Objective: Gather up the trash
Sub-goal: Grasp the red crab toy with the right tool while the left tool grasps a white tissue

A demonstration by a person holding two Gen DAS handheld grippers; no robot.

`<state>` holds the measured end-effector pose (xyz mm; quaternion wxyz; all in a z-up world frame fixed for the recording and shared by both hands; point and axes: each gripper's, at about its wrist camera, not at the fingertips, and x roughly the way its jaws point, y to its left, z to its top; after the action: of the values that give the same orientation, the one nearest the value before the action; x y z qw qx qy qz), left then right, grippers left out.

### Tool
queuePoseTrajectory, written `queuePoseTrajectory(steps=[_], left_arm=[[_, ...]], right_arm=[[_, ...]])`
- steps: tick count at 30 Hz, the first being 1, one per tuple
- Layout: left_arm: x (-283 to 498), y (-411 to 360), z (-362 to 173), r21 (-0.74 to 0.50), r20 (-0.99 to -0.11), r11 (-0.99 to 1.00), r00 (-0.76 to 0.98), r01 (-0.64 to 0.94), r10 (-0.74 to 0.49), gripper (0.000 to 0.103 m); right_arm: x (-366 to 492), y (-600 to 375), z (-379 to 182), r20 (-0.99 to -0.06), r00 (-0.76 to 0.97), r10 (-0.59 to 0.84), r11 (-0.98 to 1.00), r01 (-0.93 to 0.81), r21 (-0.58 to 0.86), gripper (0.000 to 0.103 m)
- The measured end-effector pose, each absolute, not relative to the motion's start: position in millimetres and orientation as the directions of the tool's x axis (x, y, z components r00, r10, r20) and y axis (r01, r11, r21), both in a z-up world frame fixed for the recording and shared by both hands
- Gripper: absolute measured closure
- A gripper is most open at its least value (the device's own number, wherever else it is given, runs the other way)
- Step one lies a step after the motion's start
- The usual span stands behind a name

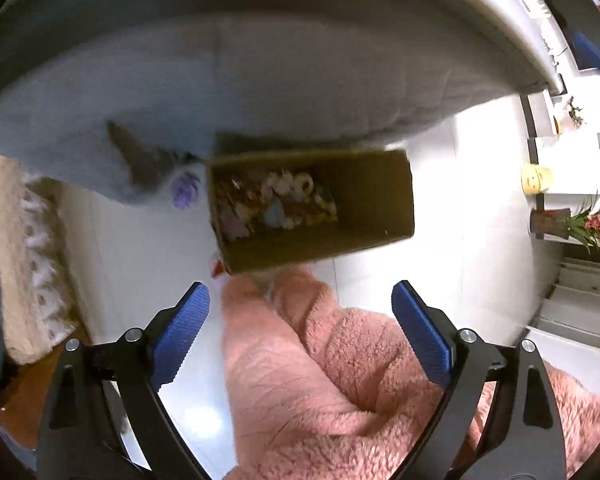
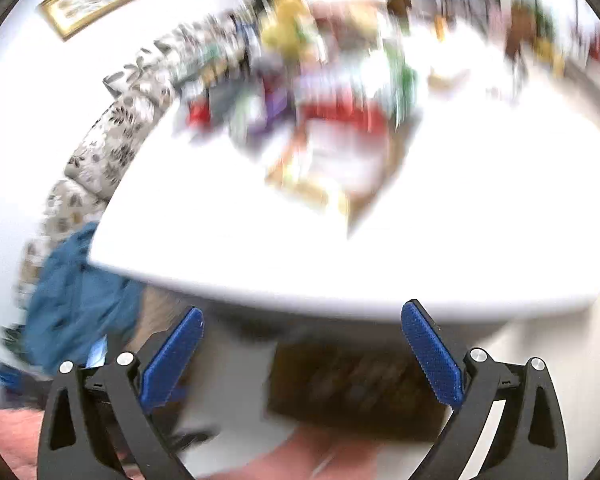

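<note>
1. Left hand-held gripper (image 1: 301, 300): jaws spread wide, nothing between the blue pads (image 1: 180, 332). It points steeply down at the floor.
2. Cardboard box (image 1: 312, 208) sits on the white tiled floor (image 1: 440, 200), just beside the worktop's edge and partly under it. The box is open on top, with a heap of mixed small trash (image 1: 274, 204) in its left part; single pieces are too blurred to name.
3. Pink fleece-clad legs (image 1: 320, 360) of the person fill the lower middle of the left view, the near end touching or just short of the box's near wall.
4. A small purple thing (image 1: 186, 192) lies on the floor just left of the box.
5. Right hand-held gripper (image 2: 302, 344): jaws also fully apart, holding nothing.
6. Right view is heavily motion-blurred. The white worktop (image 2: 260, 240) carries a cluttered pile of colourful items (image 2: 324, 112) at its far side; what they are, cannot tell.
7. Below the worktop edge in the right view a dark brown box shape (image 2: 356, 388) shows between the fingers, well apart from them.
8. Blue cloth (image 2: 76, 288) lies at the left, next to a floral sofa (image 2: 112, 132).
</note>
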<state>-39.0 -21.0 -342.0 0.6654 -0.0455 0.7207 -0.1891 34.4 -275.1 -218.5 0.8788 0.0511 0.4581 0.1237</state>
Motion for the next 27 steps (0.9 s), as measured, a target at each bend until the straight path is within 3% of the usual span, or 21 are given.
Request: queuePoseTrajectory(steps=[5, 15, 16, 23, 27], left_arm=[[-37, 4, -324, -0.332, -0.943, 0.934, -0.043, 0.131, -0.329, 0.013], [-53, 29, -328, -0.354, -0.935, 0.934, -0.052, 0.048, -0.352, 0.013], [-52, 31, -328, -0.354, -0.935, 0.934, -0.053, 0.046, -0.352, 0.013], [-37, 16, -303, -0.358, -0.932, 0.926, 0.006, 0.124, -0.361, 0.013], [-9, -22, -266, -0.303, -0.932, 0.915, 0.116, 0.264, -0.342, 0.013]], right_arm=[[109, -267, -211, -0.789, 0.591, 0.168, 0.982, -0.169, 0.083, 0.024], [190, -266, -263, -0.91, 0.396, 0.119, 0.993, -0.072, 0.099, 0.049], [188, -269, -260, -0.905, 0.394, 0.158, 0.987, -0.059, 0.147, 0.058], [153, -298, -216, -0.84, 0.45, 0.303, 0.942, -0.004, 0.337, 0.06], [132, -335, -203, -0.8, 0.498, 0.335, 0.905, 0.067, 0.421, 0.06]])
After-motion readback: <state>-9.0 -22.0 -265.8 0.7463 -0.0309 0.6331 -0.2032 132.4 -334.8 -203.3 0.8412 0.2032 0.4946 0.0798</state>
